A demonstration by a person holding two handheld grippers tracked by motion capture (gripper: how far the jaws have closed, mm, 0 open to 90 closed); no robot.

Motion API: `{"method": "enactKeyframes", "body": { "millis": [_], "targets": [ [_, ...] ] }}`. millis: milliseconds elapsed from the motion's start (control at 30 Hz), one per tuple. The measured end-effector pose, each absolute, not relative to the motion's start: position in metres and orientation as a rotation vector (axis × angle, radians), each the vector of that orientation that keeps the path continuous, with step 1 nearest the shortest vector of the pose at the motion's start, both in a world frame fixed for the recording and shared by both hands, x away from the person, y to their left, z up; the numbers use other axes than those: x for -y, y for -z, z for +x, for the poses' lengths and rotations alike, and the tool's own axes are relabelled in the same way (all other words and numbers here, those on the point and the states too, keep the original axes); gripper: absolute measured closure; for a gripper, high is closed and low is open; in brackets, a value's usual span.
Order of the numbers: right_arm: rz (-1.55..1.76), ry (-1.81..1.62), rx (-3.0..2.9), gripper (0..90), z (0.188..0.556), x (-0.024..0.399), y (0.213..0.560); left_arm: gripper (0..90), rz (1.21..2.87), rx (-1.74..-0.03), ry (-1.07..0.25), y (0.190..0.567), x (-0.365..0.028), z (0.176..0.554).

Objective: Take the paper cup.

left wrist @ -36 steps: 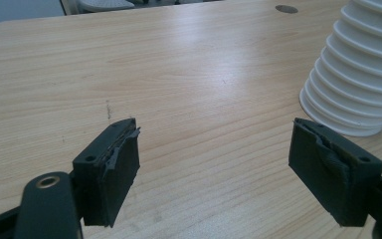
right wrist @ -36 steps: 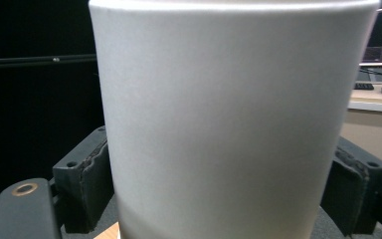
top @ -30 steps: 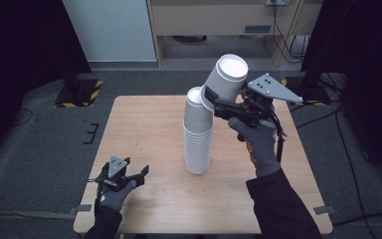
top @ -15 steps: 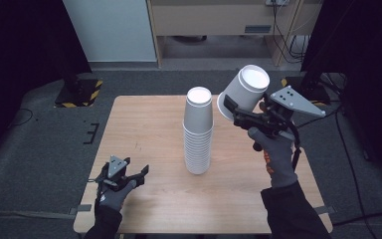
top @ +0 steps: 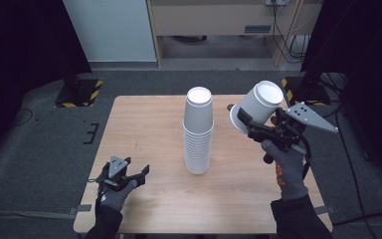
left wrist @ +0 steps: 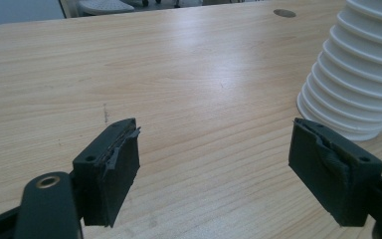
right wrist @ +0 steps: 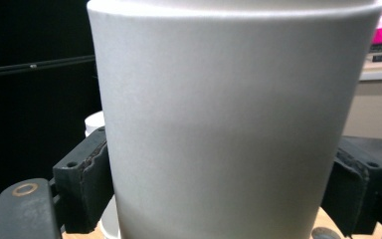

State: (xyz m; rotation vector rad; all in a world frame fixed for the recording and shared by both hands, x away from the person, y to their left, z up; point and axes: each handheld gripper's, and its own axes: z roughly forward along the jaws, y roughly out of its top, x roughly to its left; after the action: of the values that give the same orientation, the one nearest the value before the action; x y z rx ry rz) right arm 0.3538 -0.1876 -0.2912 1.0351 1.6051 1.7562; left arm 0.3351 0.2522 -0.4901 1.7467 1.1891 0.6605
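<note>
Dark curtains ringed the wooden table (top: 149, 124). We had swung the right gripper (top: 248, 124) away from the cup stack (top: 198, 132), one paper cup (top: 258, 105) clamped between its jaws, apparently freed. Our left gripper (top: 129, 175) rested low, jaws apart, empty.

A white paper cup (right wrist: 229, 124) takes up the centre of the frame, its rim running along the top edge. The right gripper (right wrist: 224, 189) has it pinned: one black jaw presses its wall at lower left, the other at lower right. Behind the left jaw, a second white cup (right wrist: 93, 123) peeks out against darkness. A sliver of wooden counter (right wrist: 92, 234) shows at the bottom.
</note>
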Motion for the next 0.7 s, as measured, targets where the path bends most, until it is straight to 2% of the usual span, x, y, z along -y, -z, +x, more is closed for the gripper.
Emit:
{"method": "enactKeyframes", "body": {
  "millis": [700],
  "targets": [
    [1.170, -1.777, -1.640, 15.0, 0.347, 0.207, 0.347, 19.2, 1.747, -1.162, -0.663, 0.489, -0.245, 0.334]
  ]
}}
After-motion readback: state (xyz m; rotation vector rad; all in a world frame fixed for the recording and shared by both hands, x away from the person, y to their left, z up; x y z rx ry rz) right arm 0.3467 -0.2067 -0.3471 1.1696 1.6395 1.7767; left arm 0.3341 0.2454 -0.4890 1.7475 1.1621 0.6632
